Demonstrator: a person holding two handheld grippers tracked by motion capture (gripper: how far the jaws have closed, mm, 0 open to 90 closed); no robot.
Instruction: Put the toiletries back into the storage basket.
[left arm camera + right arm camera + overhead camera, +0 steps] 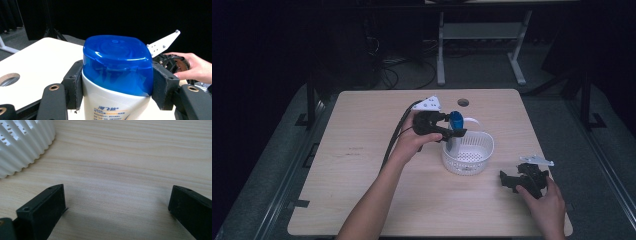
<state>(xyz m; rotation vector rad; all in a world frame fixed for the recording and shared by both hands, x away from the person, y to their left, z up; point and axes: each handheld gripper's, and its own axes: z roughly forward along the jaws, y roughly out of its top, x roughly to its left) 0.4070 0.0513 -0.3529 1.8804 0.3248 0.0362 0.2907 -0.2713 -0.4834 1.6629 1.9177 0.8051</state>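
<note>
Tabletop [362, 175] of pale wood spans the middle of the high view, with a round cable hole [463, 102] near its far edge. Just right of centre stands a white ribbed basket [468, 152]; its fluted wall also shows at the upper left of the right gripper view. Over the basket's left rim, the left hand-held gripper [455, 131] clamps a white shampoo bottle [110, 105] with a blue flip cap [117, 65]. In the left gripper view both pads press the bottle just under and against the cap, and the bottle stands upright. The left forearm reaches up from the bottom centre of the high view, the hand [417, 140] wrapped around the gripper body. At the lower right, the right hand-held gripper [507, 180] rests low over the tabletop, well apart from the basket, held by the right hand [544, 200]. Its jaws stand wide with bare wood between them.
</note>
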